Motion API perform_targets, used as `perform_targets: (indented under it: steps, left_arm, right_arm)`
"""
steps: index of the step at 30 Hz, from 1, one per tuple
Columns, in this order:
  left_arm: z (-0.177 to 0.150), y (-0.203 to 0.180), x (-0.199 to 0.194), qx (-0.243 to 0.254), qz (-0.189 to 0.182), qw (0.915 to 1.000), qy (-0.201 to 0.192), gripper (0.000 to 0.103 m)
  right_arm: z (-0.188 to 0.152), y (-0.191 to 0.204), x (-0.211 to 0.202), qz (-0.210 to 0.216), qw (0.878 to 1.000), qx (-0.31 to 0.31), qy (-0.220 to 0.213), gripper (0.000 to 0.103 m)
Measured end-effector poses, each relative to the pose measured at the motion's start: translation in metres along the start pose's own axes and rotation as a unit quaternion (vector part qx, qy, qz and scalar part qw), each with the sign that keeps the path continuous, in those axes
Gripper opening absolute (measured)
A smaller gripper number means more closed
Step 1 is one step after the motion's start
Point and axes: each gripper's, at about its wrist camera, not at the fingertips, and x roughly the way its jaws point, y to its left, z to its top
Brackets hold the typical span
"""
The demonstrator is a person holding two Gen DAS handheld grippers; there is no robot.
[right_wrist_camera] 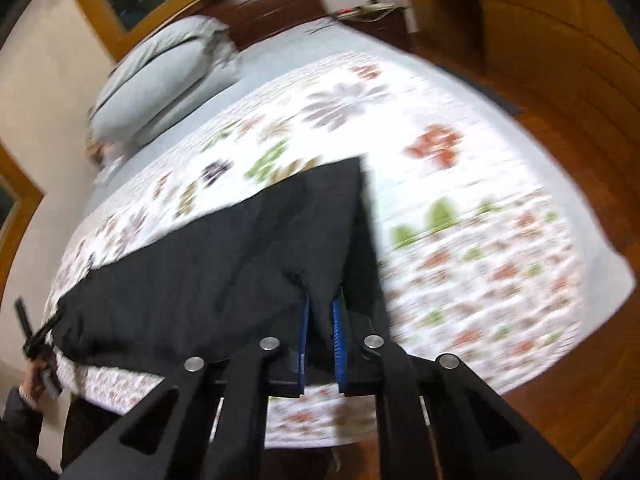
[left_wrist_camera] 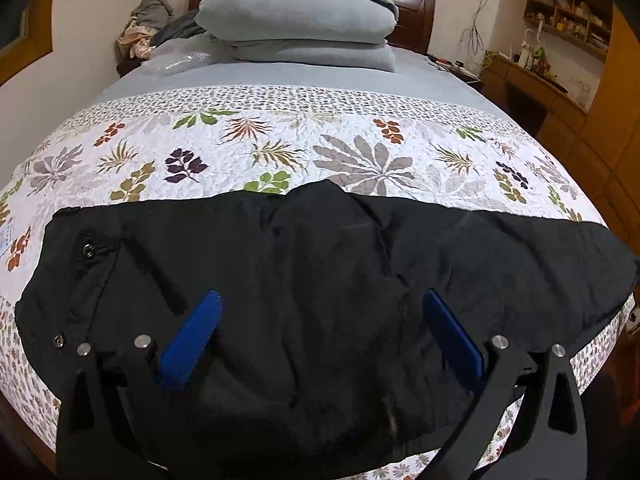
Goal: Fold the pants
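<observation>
Black pants (left_wrist_camera: 320,280) lie spread sideways across the near end of the bed, with the snap-button waist at the left. My left gripper (left_wrist_camera: 320,300) is open, its blue fingers (left_wrist_camera: 192,336) wide apart just above the middle of the pants. In the blurred right wrist view, my right gripper (right_wrist_camera: 320,308) is shut on the leg end of the pants (right_wrist_camera: 224,264), and the cloth bunches between the blue pads (right_wrist_camera: 338,340). The left gripper (right_wrist_camera: 28,332) shows at the far left edge of that view.
The bed carries a floral quilt (left_wrist_camera: 280,148). Stacked grey pillows (left_wrist_camera: 296,16) and a heap of clothes (left_wrist_camera: 144,24) sit at the headboard. A desk and shelves (left_wrist_camera: 552,52) stand at the right. Wooden floor (right_wrist_camera: 560,160) lies beside the bed.
</observation>
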Motion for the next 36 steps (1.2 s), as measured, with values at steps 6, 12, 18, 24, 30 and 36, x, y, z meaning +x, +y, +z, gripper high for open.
perform_targets:
  steps: [6,12,18,24,30,36]
  left_arm:
    - [-0.004,-0.006,0.005,0.005,-0.001,1.0,0.003,0.101]
    - [-0.009,-0.008,0.012,-0.005,-0.002,1.0,0.008,0.101]
    - [-0.01,-0.005,0.011,-0.019,0.002,0.9998,0.01,0.101]
    - [-0.003,-0.015,-0.006,-0.038,0.005,0.999,-0.023,0.101]
    - [-0.006,-0.037,-0.008,-0.01,0.008,0.9998,-0.018,0.101]
    - [-0.012,-0.04,-0.008,-0.007,0.007,0.9999,-0.013,0.101]
  right_arm:
    - [-0.011,0.004,0.031,-0.051,0.997,-0.03,0.042,0.01]
    - [-0.02,-0.007,0.033,-0.054,0.998,-0.003,0.042,0.014]
    - [-0.021,0.001,0.004,-0.093,0.996,0.016,-0.007,0.079]
    - [-0.05,0.007,-0.018,-0.053,0.993,0.099,-0.037,0.082]
    - [-0.079,0.001,0.0,-0.054,0.986,0.154,-0.041,0.082]
    - [-0.087,-0.012,0.014,-0.021,0.979,0.198,-0.048,0.082]
